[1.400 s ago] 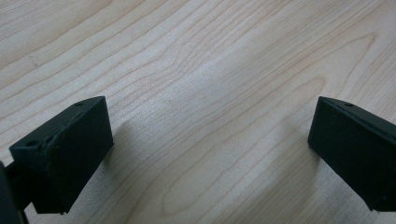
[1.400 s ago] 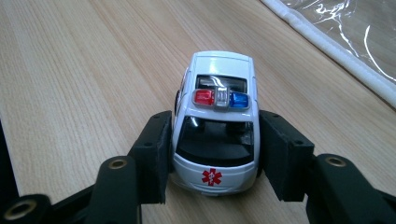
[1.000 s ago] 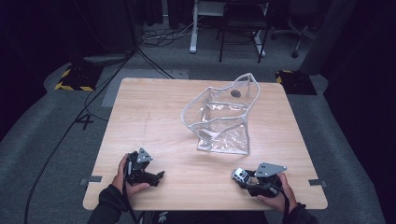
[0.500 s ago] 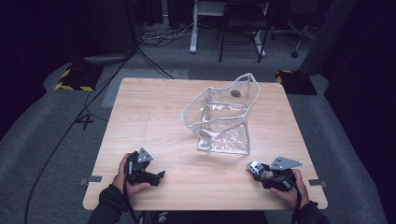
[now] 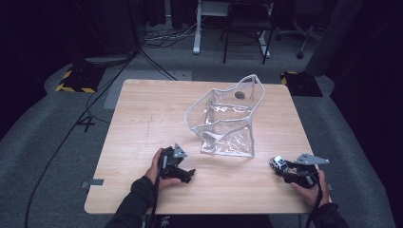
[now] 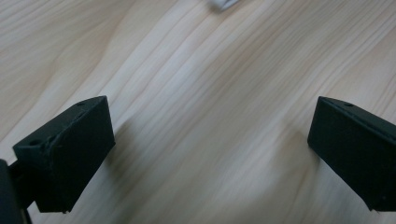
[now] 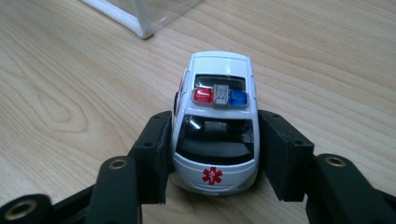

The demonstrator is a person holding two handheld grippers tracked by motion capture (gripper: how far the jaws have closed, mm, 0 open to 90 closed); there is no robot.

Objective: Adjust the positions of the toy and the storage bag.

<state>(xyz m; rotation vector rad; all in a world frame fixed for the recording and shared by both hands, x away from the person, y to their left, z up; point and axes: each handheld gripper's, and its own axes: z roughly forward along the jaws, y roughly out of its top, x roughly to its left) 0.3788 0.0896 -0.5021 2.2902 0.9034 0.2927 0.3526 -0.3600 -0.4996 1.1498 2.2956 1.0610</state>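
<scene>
A white toy ambulance [image 7: 215, 100] with a red and a blue roof light sits on the wooden table [image 5: 142, 118], and my right gripper [image 7: 214, 144] is shut on its rear sides. From above, the toy ambulance [image 5: 277, 163] and right gripper [image 5: 283, 168] are near the table's front right. A clear plastic pouch [image 5: 227, 118] with white edging stands open at mid-table; its corner [image 7: 140, 21] lies just beyond the car. My left gripper [image 5: 189, 174] rests at the front left with jaws pointing right. My left gripper [image 6: 210, 149] is open over bare wood.
A small dark round spot [image 5: 240, 95] shows on the pouch's far wall. The table's front edge [image 5: 204, 210] runs close under both hands. Cables, a chair and desk legs stand on the floor beyond the table.
The right gripper has slid to the right along the front of the table with the car in it. In the last half second the left gripper moved right, toward the pouch.
</scene>
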